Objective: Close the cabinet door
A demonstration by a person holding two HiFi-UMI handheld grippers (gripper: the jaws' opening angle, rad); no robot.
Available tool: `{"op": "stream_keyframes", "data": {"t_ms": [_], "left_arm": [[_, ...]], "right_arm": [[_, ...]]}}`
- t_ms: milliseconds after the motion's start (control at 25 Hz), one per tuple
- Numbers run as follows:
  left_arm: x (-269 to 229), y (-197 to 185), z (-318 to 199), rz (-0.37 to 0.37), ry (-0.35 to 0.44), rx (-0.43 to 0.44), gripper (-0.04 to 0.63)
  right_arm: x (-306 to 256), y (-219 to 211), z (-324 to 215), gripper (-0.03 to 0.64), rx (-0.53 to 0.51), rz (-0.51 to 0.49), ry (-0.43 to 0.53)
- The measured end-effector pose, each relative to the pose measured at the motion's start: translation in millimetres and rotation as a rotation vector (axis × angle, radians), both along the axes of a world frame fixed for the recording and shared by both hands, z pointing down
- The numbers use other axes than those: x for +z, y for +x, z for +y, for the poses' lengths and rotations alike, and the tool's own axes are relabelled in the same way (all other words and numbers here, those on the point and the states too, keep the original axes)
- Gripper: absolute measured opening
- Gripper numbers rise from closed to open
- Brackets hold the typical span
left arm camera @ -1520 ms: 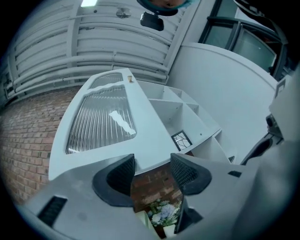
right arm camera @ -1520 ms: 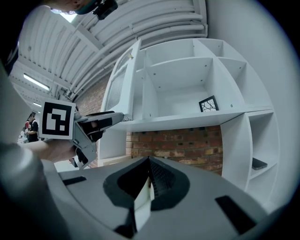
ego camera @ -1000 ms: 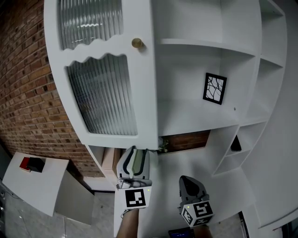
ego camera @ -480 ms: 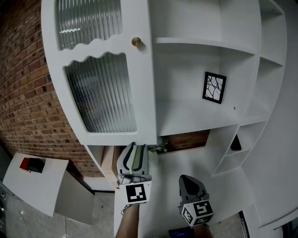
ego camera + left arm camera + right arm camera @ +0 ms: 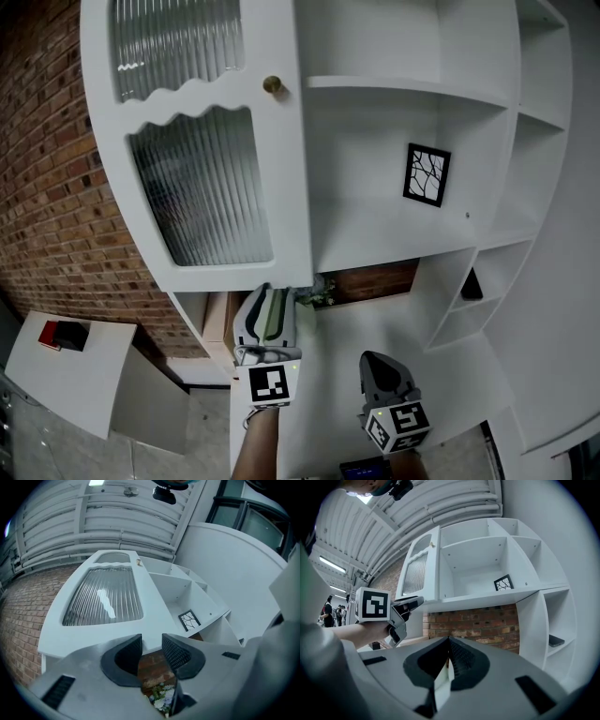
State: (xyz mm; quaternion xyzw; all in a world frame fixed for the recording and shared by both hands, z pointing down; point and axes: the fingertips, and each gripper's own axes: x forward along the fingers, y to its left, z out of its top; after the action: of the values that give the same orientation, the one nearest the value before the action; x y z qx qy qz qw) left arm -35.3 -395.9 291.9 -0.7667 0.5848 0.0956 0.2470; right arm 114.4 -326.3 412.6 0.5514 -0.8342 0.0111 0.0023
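The white cabinet door [image 5: 211, 178], with ribbed glass panes and a brass knob [image 5: 272, 84], stands swung out from the open shelves [image 5: 394, 234]. My left gripper [image 5: 267, 314] sits just under the door's bottom edge near its free corner, jaws a little apart with nothing between them. In the left gripper view the door [image 5: 105, 599] fills the space above the left gripper [image 5: 151, 651]. My right gripper [image 5: 380, 370] hangs lower and to the right, shut and empty. The right gripper view shows the right gripper [image 5: 447, 656], the left gripper [image 5: 410, 603] and the door [image 5: 419, 576].
A small black picture frame [image 5: 427, 175] leans on the middle shelf. A dark object [image 5: 472, 286] lies in the lower right cubby. Flowers [image 5: 323, 292] sit below the shelf against the brick wall [image 5: 56, 187]. A white table [image 5: 70, 370] with a red box [image 5: 64, 333] stands at the lower left.
My left gripper has risen slightly toward the door's bottom edge. The door and the right gripper look unmoved apart from a small shift of the view.
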Motion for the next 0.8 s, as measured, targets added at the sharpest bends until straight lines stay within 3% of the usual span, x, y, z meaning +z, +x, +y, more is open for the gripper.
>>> {"op": "stream_keyframes", "data": {"t_ms": [240, 320, 400, 520, 680, 800], "left_arm": [[1, -3, 19, 0.083, -0.067, 0.084, 0.120], [4, -5, 31, 0.102, -0.077, 0.105, 0.116], [7, -3, 44, 0.074, -0.070, 0.130, 0.101], [17, 5, 66, -0.005, -0.074, 0.166, 0.079], [42, -1, 87, 0.035, -0.189, 0.231, 0.035], [58, -14, 99, 0.052, -0.235, 0.232, 0.021]], "right_arm": [[-12, 2, 13, 0.000, 0.005, -0.097, -0.001], [-12, 0, 19, 0.000, 0.014, -0.063, -0.004], [-12, -3, 24, 0.000, 0.027, -0.040, -0.009], [-14, -5, 35, 0.000, 0.035, -0.084, -0.018], [-16, -13, 51, 0.000, 0.034, -0.105, -0.024], [-18, -19, 62, 0.000, 0.024, -0.094, -0.013]]}}
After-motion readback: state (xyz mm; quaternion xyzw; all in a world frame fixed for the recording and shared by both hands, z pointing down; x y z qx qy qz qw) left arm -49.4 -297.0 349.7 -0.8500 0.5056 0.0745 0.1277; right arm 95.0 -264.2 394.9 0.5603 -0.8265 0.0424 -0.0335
